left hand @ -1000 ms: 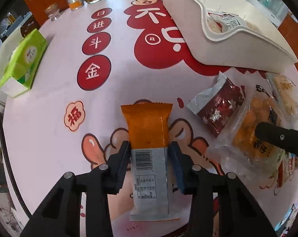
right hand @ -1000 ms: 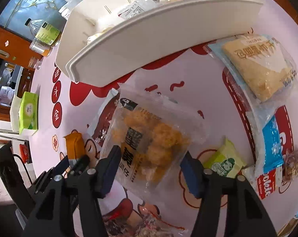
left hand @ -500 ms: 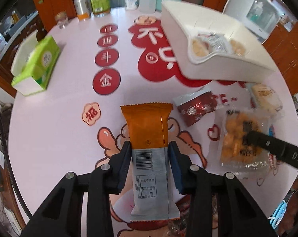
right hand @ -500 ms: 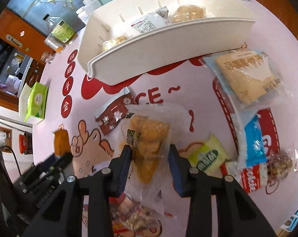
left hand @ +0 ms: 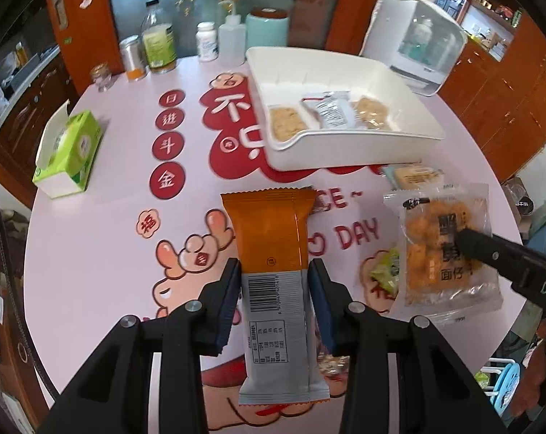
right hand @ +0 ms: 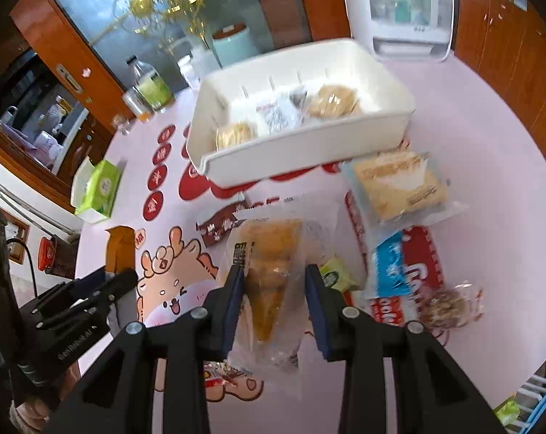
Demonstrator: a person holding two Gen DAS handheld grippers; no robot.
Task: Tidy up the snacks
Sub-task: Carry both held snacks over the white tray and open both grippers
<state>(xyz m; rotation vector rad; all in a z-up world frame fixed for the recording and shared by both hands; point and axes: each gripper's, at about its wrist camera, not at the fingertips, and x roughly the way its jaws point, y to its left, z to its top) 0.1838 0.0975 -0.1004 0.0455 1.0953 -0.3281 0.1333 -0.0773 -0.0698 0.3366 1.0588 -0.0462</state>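
The left gripper (left hand: 274, 285) is clamped on an orange-and-silver wrapped snack bar (left hand: 273, 264), held above the pink printed round table (left hand: 92, 253). At its three o'clock, the right gripper (right hand: 274, 287), whose jaws have just been closing, pinches a clear bag of golden fried snacks (right hand: 269, 271). The white rectangular plastic bin (left hand: 345, 152), three packets inside, sits at twelve o'clock.

A green tissue box (left hand: 68, 153) is sitting near the left edge of the pink worktop (left hand: 92, 246). Bottles (left hand: 159, 49) and a small jar (left hand: 101, 76) are standing along the far edge, beside a pale green canister (left hand: 267, 34). A white appliance with a clear lid (left hand: 416, 41) is standing behind the worktop.
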